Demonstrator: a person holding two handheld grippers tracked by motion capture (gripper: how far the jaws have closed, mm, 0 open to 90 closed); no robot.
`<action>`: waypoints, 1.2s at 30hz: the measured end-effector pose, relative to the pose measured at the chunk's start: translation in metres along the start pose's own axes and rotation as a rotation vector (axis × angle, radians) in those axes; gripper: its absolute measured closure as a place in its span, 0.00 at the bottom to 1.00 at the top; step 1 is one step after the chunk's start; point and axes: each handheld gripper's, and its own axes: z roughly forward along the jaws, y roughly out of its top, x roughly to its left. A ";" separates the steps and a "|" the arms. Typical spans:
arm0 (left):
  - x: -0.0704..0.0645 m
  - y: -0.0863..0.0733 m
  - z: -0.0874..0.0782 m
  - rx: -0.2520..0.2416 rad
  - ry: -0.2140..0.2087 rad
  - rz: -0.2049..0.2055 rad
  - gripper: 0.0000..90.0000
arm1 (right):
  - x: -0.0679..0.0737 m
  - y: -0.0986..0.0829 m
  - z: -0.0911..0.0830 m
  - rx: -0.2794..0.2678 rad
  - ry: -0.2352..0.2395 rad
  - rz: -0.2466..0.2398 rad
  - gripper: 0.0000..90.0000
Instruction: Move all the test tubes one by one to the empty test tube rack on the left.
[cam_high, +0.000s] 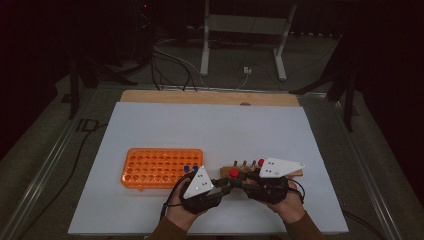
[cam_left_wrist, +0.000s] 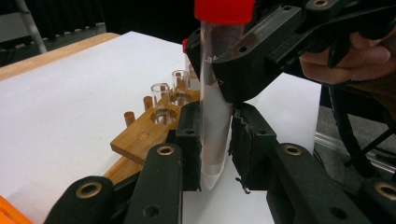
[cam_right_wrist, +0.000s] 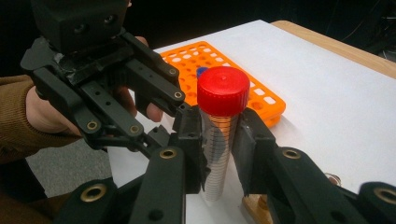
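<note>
A clear tube (cam_left_wrist: 215, 107) with a red cap (cam_right_wrist: 223, 91) stands upright between both grippers, just in front of the wooden rack (cam_left_wrist: 140, 137). My left gripper (cam_left_wrist: 217, 121) is shut on the tube's lower part, near its conical tip. My right gripper (cam_right_wrist: 219, 126) is shut on it higher up, right under the cap. In the high view the red cap (cam_high: 234, 173) sits between the left gripper (cam_high: 226, 183) and the right gripper (cam_high: 244, 178), near the table's front edge. The right gripper (cam_left_wrist: 210, 56) crosses above my left jaws.
The wooden rack (cam_high: 296, 173) holds two uncapped clear tubes (cam_left_wrist: 161, 100) and a red-capped one (cam_high: 261, 162). An orange rack (cam_high: 162, 167) with two blue-capped tubes (cam_high: 190, 169) lies to the left. A white sheet (cam_high: 210, 130) covers the table.
</note>
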 end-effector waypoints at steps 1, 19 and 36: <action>0.000 0.000 0.000 0.000 -0.001 0.000 0.83 | 0.000 0.000 0.000 -0.001 0.000 0.000 0.83; 0.006 -0.002 -0.004 -0.010 -0.008 -0.028 0.84 | -0.001 0.001 -0.005 -0.046 0.034 0.002 0.64; 0.026 -0.002 -0.038 -0.045 0.058 -0.048 0.84 | -0.028 -0.010 -0.019 -0.072 -0.123 0.097 0.17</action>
